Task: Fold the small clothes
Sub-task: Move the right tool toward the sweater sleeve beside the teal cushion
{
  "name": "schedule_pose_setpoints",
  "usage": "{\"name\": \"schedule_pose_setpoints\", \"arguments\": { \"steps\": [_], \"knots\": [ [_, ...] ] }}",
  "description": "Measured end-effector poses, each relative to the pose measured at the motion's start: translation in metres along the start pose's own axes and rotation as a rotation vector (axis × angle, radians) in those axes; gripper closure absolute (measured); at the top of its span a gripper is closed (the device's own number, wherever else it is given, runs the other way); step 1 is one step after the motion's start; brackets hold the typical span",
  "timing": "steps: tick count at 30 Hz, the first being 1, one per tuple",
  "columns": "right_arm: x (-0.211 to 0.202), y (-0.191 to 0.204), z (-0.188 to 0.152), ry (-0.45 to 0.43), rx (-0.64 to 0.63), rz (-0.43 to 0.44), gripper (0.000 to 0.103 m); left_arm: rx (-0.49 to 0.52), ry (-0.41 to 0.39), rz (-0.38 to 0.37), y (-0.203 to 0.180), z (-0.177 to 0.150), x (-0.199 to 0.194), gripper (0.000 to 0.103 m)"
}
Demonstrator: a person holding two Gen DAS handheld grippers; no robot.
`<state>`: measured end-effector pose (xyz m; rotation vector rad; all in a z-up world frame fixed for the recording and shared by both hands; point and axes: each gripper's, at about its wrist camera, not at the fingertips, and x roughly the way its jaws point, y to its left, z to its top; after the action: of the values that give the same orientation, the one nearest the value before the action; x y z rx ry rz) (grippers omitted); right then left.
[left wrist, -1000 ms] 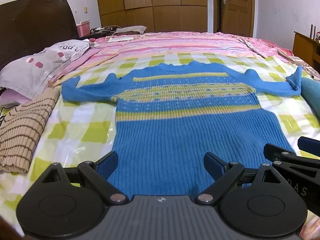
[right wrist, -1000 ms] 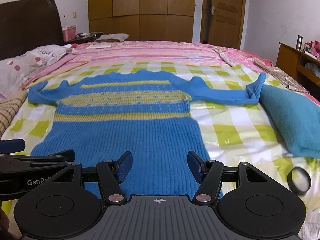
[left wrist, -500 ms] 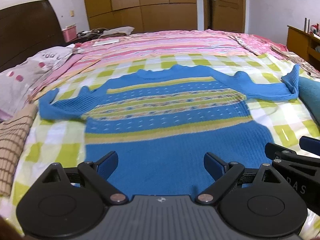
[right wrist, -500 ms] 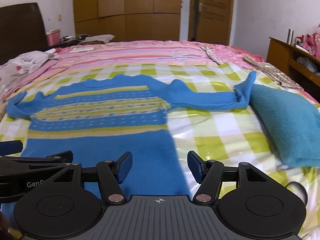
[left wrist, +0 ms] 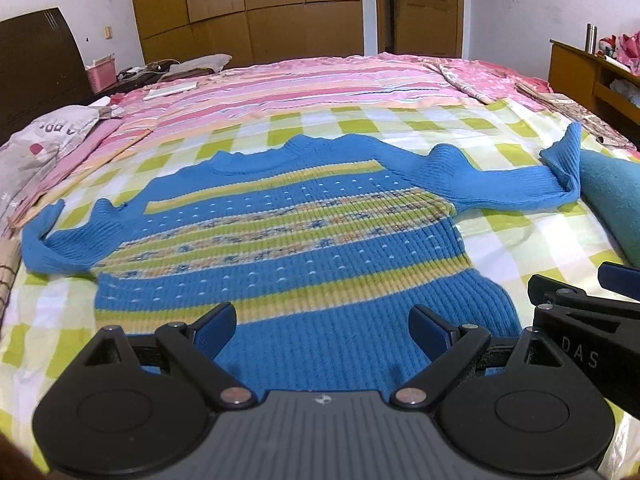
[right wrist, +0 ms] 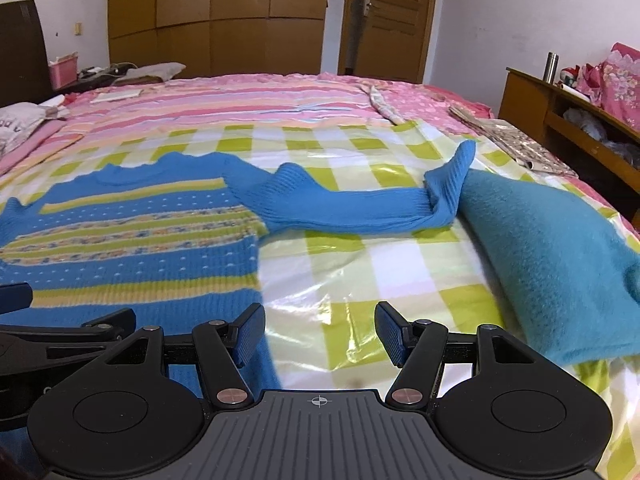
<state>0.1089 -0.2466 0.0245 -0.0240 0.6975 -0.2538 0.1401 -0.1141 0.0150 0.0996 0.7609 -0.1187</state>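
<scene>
So the bed [left wrist: 400, 92] took up nearly the whole shot, pink striped bedding toward the far edge and a green-and-white checked plastic sheet [right wrist: 360, 264] over the near half. The blue striped sweater [left wrist: 288, 248] lay flat on that sheet, neckline toward the far edge, hem at the near edge, both sleeves stretched out sideways. The sleeve [right wrist: 360, 208] pointing at the bed's right edge had its cuff bent up against a folded teal blanket [right wrist: 552, 264] sitting by that right edge. A pillow [left wrist: 36, 140] sat at the left edge. The left gripper [left wrist: 322, 326] hung over the sweater's hem with its jaws wide apart, nothing in them. The right gripper [right wrist: 320, 330] hovered just off the sweater's right side seam, over bare sheet, jaws spread wide too and empty.
</scene>
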Motion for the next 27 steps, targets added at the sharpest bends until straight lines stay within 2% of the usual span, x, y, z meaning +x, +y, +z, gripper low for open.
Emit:
{"name": "schedule_pose_setpoints", "arguments": {
  "steps": [27],
  "knots": [
    [0.028, -0.004, 0.017, 0.01, -0.037, -0.064, 0.042, 0.003, 0.007, -0.015, -0.012, 0.018, 0.026, 0.005]
  ]
}}
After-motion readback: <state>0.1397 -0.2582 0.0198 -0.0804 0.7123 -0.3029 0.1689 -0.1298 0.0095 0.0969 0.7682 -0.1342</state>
